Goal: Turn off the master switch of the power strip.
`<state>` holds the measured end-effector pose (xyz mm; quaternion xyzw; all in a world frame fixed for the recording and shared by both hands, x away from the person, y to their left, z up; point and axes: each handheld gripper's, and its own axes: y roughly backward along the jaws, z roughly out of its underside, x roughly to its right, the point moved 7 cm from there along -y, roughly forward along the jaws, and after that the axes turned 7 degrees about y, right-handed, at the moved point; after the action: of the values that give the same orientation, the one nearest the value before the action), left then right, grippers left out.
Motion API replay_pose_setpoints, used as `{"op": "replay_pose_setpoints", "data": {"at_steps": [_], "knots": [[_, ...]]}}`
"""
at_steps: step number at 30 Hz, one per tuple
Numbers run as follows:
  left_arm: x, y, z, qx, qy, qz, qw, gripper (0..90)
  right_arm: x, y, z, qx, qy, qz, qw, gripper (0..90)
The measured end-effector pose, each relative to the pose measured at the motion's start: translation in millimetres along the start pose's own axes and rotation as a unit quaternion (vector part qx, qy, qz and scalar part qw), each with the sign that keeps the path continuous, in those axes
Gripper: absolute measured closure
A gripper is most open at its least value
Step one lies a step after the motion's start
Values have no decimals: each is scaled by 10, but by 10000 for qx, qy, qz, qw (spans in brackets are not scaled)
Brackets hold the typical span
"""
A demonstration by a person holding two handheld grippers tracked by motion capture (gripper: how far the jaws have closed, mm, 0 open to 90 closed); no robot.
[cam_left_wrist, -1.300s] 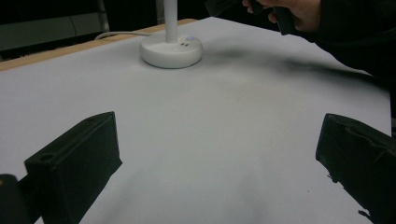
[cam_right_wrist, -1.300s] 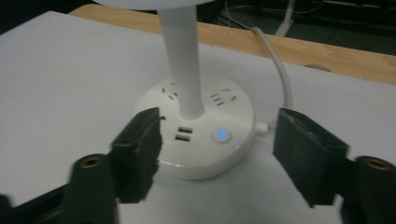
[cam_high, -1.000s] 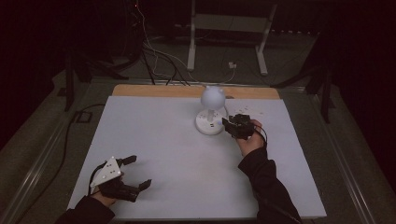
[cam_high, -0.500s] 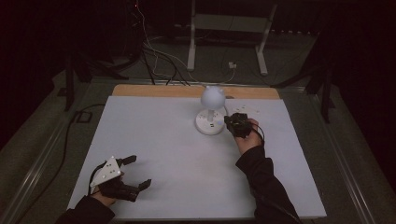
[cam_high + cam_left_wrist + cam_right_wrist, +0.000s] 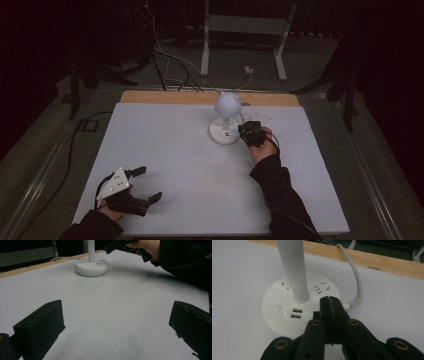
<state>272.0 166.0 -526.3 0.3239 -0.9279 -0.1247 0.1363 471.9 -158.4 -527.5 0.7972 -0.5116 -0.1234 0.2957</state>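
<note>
1. Dark room, with stands and loose wires at the top of the high view. White surface (image 5: 165, 150) across the middle, with a wooden edge (image 5: 165, 97) along its far side.
2. Lamp (image 5: 227, 104) at upper centre of the high view, with its round base (image 5: 219, 136) flat on the surface. White cable (image 5: 358, 280) running off the base toward the wooden edge.
3. Right claw (image 5: 248, 131) just right of the base in the high view: together, nothing clamped. In the right gripper view, hanging over the base rim, right of the USB ports (image 5: 296, 313) and near the cable exit.
4. Left claw (image 5: 149, 183) at lower left of the high view: apart, empty, well apart from the lamp.
5. Likely step: pressing the round button (image 5: 276, 308) at the left of the base with the closed claw. Not there yet, with the ports and stem (image 5: 293, 270) lying between.
6. To do it well:
   - Keep the right claw together for one blunt tip.
   - Swing round the near side of the stem, not across it.
   - Come down square on the button.
   - Press lightly and straight down, so as not to slide or tip the base.
   - Stay clear of the cable and sockets.
7. If the base shifts, steady its rim with the left claw.
</note>
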Motion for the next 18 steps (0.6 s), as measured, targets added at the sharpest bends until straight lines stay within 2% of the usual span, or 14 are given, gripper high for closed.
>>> {"op": "replay_pose_setpoints", "data": {"at_steps": [18], "knots": [[5,1,-1,1,-10,12,10000,3,-65,-182,21,-78,-12,-28,10000,900]]}}
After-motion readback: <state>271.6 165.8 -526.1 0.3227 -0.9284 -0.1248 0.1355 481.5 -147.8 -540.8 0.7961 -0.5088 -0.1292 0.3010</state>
